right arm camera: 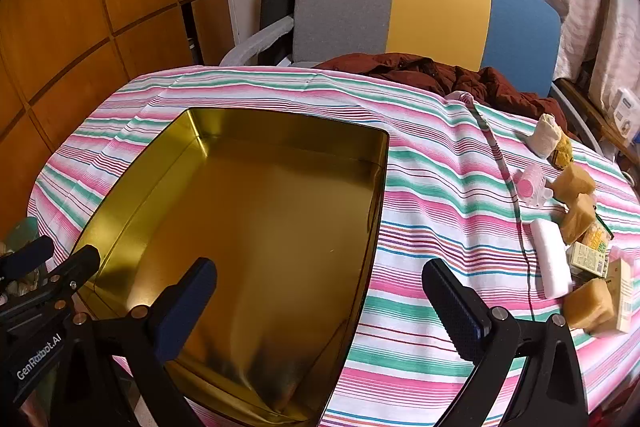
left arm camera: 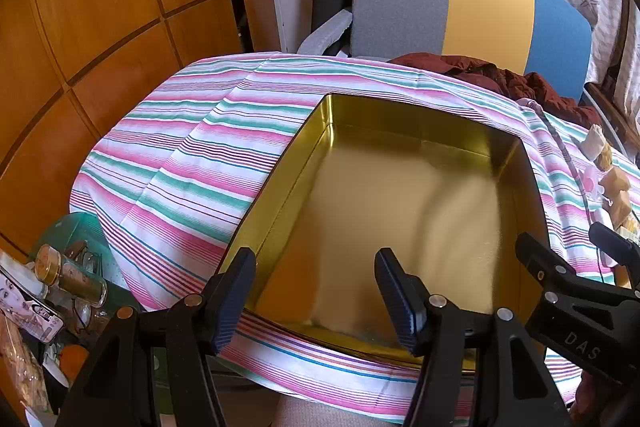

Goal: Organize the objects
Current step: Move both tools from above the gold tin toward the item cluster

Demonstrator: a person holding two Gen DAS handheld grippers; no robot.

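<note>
Both grippers, the left gripper and the right gripper, stand with jaws apart, holding nothing, above the empty gold tin on the striped cloth. Small packets lie right of it.

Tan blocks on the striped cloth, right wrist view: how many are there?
3. Far tan block beside the pink item; middle tan block just nearer; near tan block right of the white bar. Others may be hidden.

The tin is shiny gold inside, the cloth at its 3 o'clock has pink, green and white stripes, and the chair back at 12 o'clock is grey, yellow and blue.
</note>
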